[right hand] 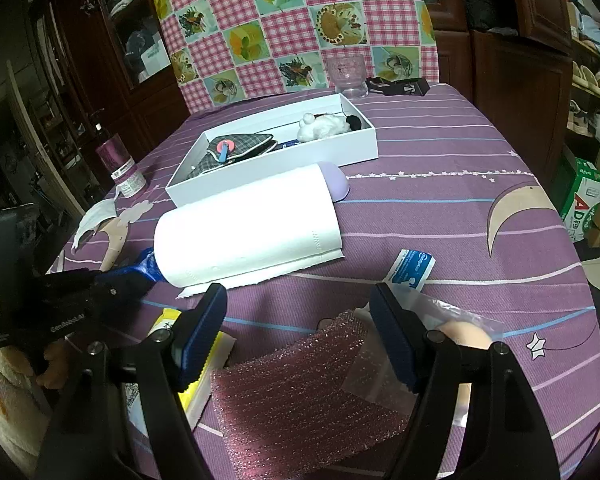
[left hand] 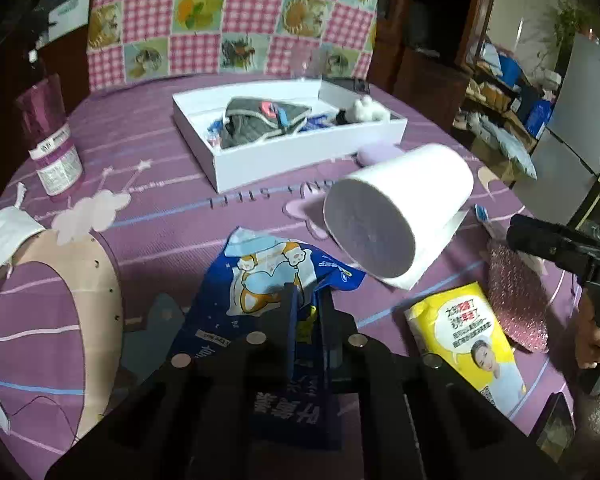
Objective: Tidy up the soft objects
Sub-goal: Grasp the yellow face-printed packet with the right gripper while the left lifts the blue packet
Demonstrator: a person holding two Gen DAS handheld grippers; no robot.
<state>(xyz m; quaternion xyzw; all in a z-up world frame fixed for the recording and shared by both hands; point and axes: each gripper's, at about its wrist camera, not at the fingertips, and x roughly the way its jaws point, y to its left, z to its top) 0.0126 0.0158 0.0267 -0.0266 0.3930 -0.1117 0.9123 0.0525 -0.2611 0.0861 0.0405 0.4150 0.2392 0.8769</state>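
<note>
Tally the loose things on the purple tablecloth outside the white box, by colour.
White: 2, paper roll and face mask
Blue: 2, packet in the left gripper, small sachet
Yellow: 1, tissue pack
Pink: 1, foam sheet
Lilac: 1, pad
Total: 7

What we cannot make out

The blue packet (left hand: 276,280) vanishes under our left gripper (left hand: 306,300); print on the yellow pack (left hand: 466,336) blurs; the pink sponge (right hand: 300,392) runs off the frame's bottom; the bottle (left hand: 52,140) label is unreadable.
</note>
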